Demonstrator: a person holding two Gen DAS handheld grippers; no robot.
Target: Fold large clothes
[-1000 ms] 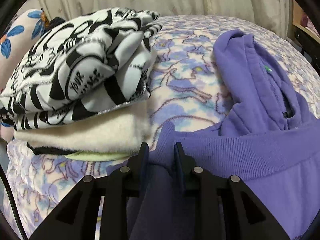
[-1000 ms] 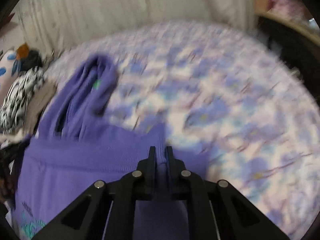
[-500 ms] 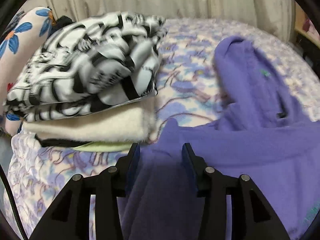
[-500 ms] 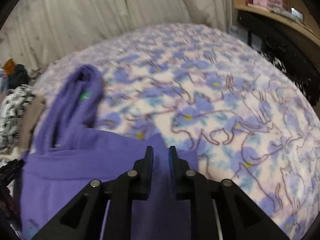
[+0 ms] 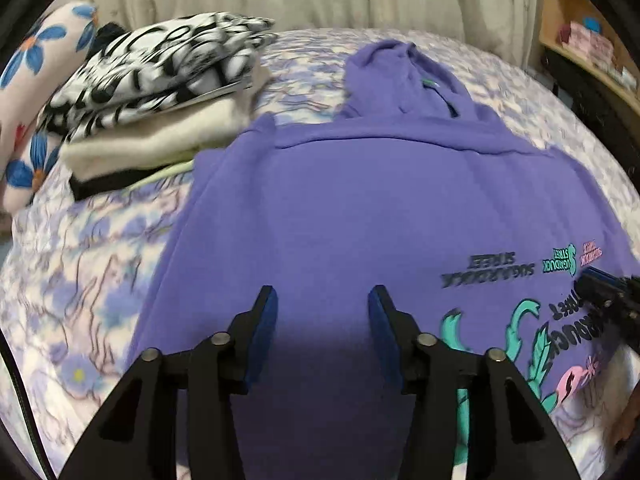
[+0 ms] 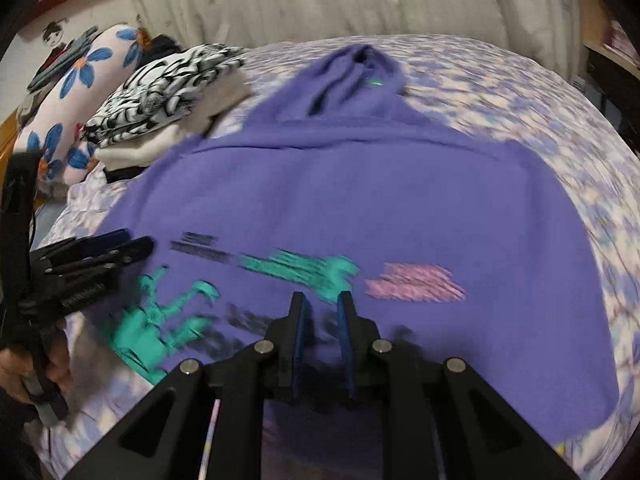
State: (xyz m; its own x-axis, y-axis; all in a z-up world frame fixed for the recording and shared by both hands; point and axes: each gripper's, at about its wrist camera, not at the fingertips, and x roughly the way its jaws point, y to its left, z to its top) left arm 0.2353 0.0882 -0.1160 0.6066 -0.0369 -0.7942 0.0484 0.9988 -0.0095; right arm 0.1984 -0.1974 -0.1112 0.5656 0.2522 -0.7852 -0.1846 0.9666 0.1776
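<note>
Both grippers, left (image 5: 318,308) and right (image 6: 320,312), just let go, holding nothing; hoodie (image 5: 380,208) lies flat, hood at 12. Next: grab a side, fold inward.

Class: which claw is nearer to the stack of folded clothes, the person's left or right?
Left. The left claw hovers open over the purple hoodie's side nearest the stack of folded clothes; the right claw is over the printed chest, farther away.
</note>
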